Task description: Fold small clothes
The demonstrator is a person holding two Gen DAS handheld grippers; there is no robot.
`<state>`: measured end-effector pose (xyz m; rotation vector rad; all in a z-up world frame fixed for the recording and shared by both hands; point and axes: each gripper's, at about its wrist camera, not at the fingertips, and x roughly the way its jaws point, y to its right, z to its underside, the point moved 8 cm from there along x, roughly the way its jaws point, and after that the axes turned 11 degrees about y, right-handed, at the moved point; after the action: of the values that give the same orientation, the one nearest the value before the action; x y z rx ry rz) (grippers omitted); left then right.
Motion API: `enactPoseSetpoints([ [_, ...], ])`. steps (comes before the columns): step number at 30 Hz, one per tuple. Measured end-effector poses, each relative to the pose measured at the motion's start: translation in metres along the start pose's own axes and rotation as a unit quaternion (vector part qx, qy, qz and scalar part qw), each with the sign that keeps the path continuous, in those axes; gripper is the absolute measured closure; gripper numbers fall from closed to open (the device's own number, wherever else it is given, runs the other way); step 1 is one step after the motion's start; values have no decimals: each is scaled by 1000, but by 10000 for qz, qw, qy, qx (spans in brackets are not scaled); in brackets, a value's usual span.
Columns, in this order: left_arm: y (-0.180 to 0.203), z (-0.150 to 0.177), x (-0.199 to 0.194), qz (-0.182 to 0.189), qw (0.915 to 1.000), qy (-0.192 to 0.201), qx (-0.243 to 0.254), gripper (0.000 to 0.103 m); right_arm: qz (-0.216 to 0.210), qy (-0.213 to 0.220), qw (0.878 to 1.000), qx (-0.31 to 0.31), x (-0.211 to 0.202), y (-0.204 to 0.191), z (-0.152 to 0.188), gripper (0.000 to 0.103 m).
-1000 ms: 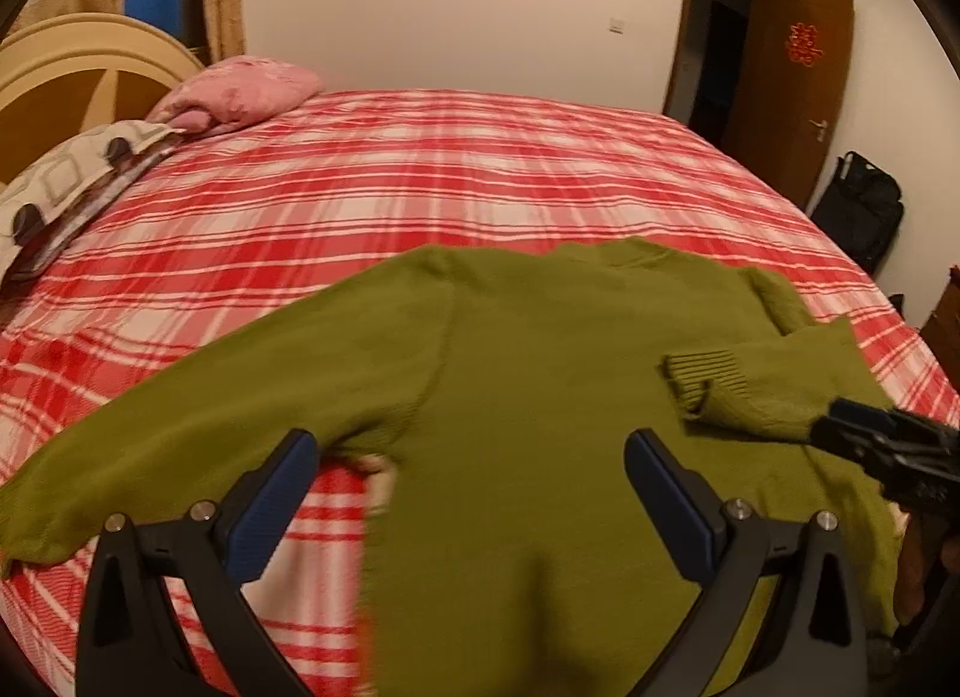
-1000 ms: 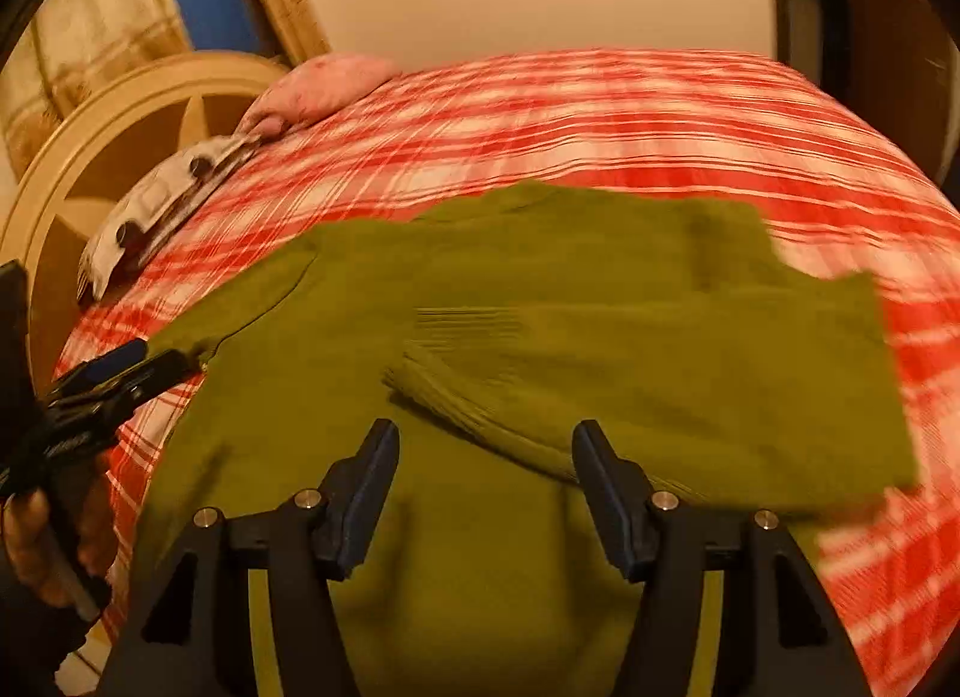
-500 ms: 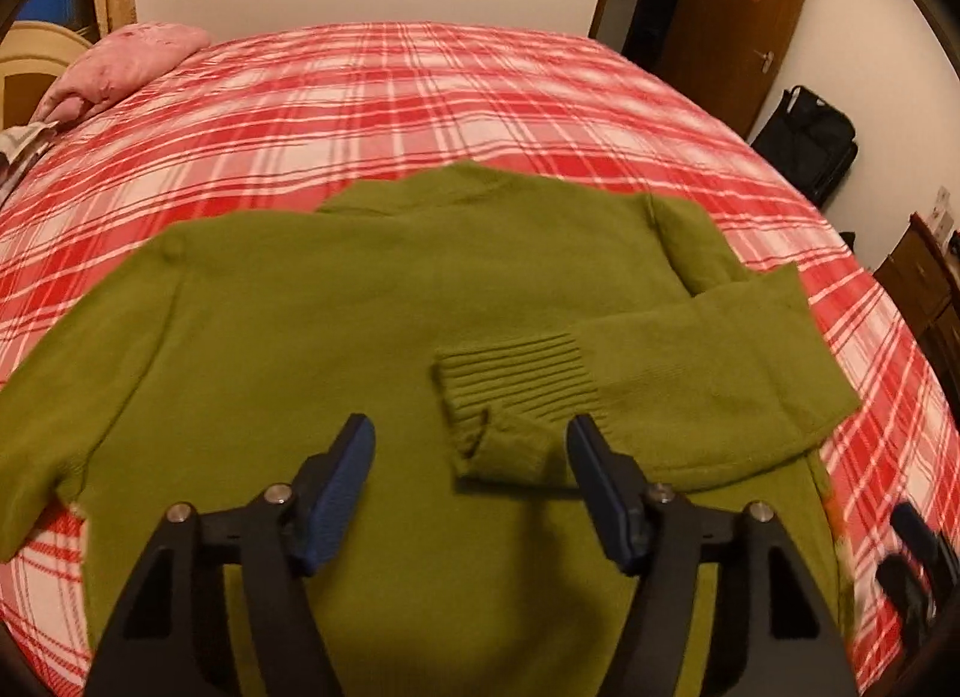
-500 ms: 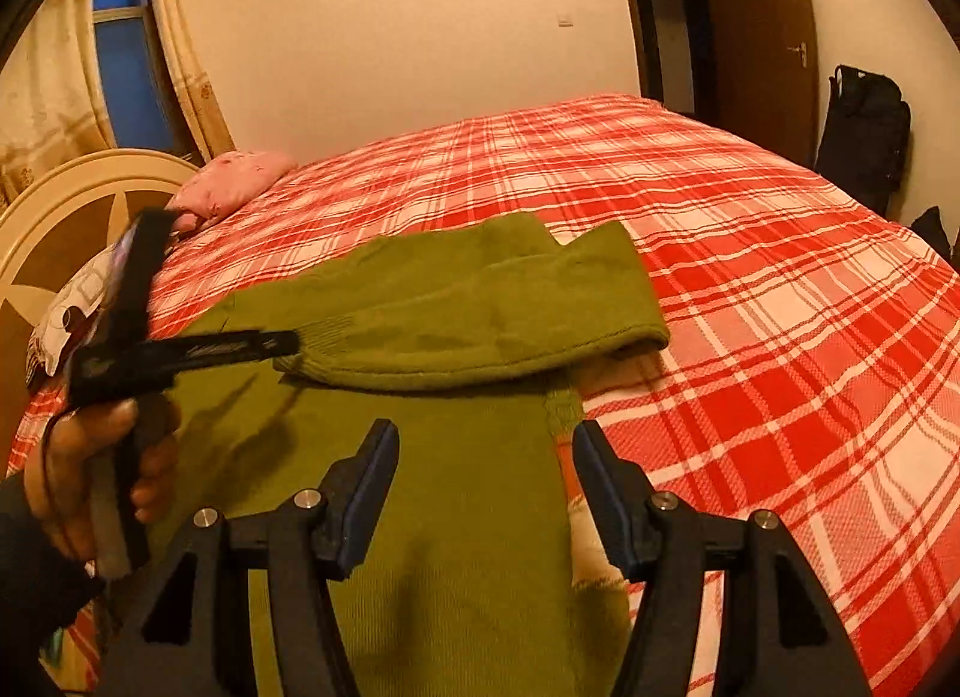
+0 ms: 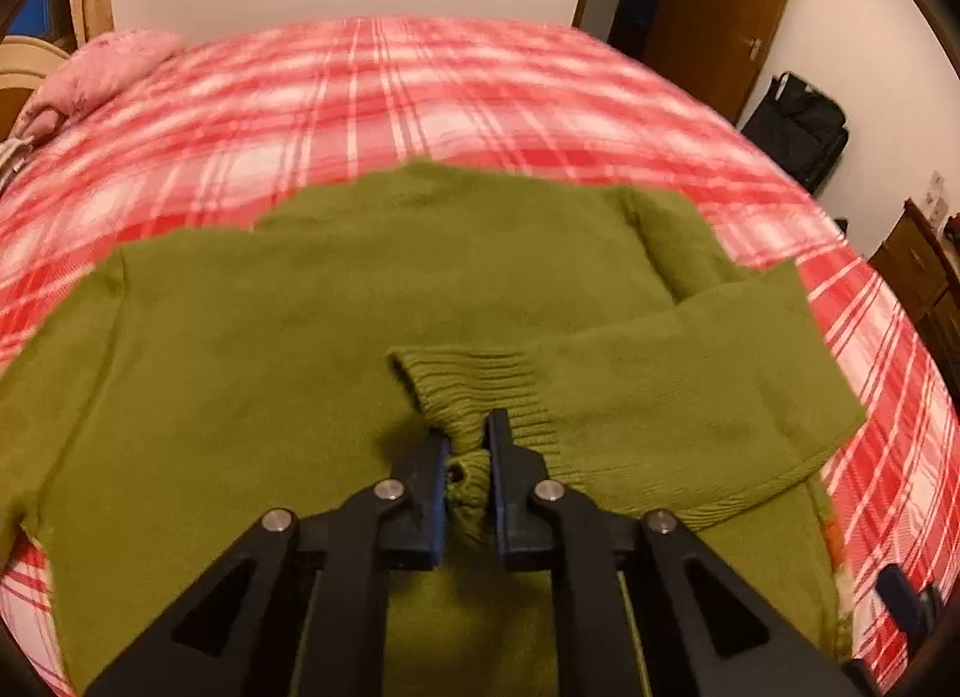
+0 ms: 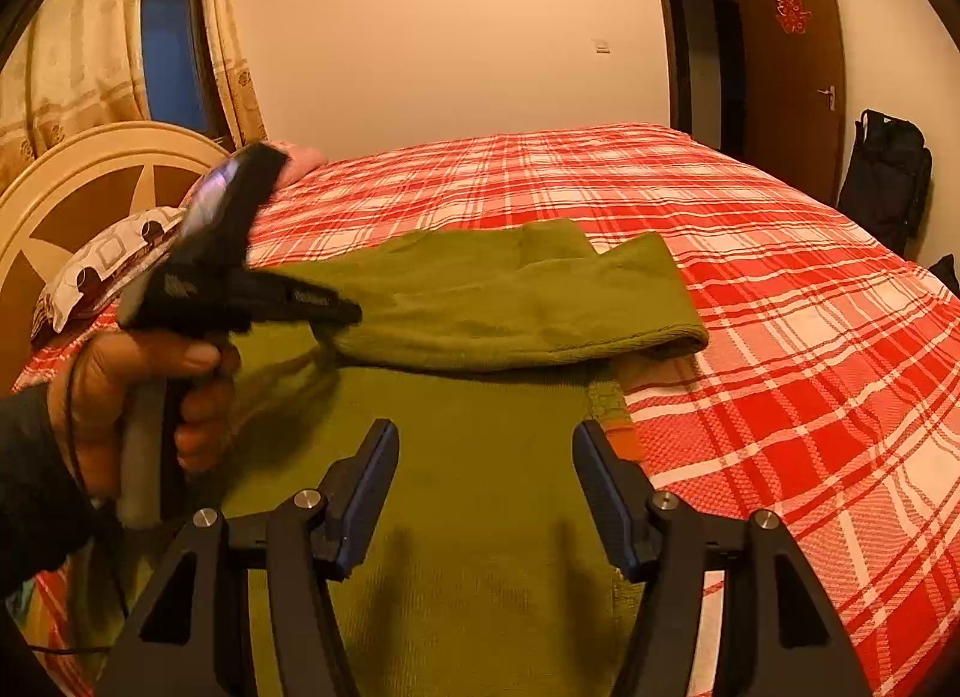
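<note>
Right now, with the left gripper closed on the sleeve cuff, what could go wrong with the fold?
1. The left gripper pinches only a bunched bit of the ribbed cuff; the knit may slip out, or stretch if pulled.
2. The folded sleeve already lies across the green sweater; dragging the cuff may undo that fold.
3. The right gripper is open and holds nothing, so the sweater body may slide on the plaid bedspread.

Sweater [image 5: 252, 373] lies flat on bed [image 5: 420, 96], near side. One sleeve [image 5: 690, 373] folded across sweater body, cuff [image 5: 480, 391] at centre. Pillow [image 5: 102, 66] far left on bed. Door [image 5: 720, 6] and bag [image 5: 798, 126] far right, beyond bed.
</note>
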<state>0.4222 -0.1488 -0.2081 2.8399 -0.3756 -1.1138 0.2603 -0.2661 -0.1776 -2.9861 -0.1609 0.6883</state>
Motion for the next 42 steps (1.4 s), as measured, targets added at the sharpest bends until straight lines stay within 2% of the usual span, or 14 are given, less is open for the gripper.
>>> enactPoseSetpoints([
  [7, -25, -44, -51, -88, 9970, 766, -15, 91, -62, -144, 9999, -20, 6, -3, 9, 42],
  [10, -40, -52, -65, -141, 9957, 908, -72, 91, -90, -254, 9996, -25, 9, -5, 14, 42],
  [14, -66, -54, -71, -400, 9939, 1024, -89, 91, -96, -374, 9992, -65, 14, -7, 21, 42],
  [18, -90, -43, -67, -551, 9938, 934, -253, 91, -94, -431, 9990, -97, 17, -7, 25, 42],
  [23, -111, -15, -43, -727, 9950, 592, -346, 91, -25, -677, 9976, -112, 21, -5, 29, 41],
  [25, -115, -6, -31, -706, 9960, 406, -357, 91, 203, -769, 9965, -261, 23, 0, 19, 41],
  [29, -122, 7, -19, -837, 9957, 263, -293, 87, 1073, -749, 9884, -774, 40, 26, -20, 42],
  [32, -123, 11, -22, -935, 9947, 355, -235, 83, 1507, -762, 9820, -850, 68, 51, -41, 42],
  [36, -122, 14, -24, -1063, 9933, 446, -51, 79, 1294, -869, 9856, -662, 105, 61, -47, 42],
  [40, -124, 17, -24, -1221, 9917, 390, 113, 67, 1794, -1093, 9759, -589, 124, 86, -37, 42],
  [42, -125, 21, -25, -1269, 9911, 344, 216, 60, 1798, -1184, 9758, -391, 122, 94, -30, 42],
])
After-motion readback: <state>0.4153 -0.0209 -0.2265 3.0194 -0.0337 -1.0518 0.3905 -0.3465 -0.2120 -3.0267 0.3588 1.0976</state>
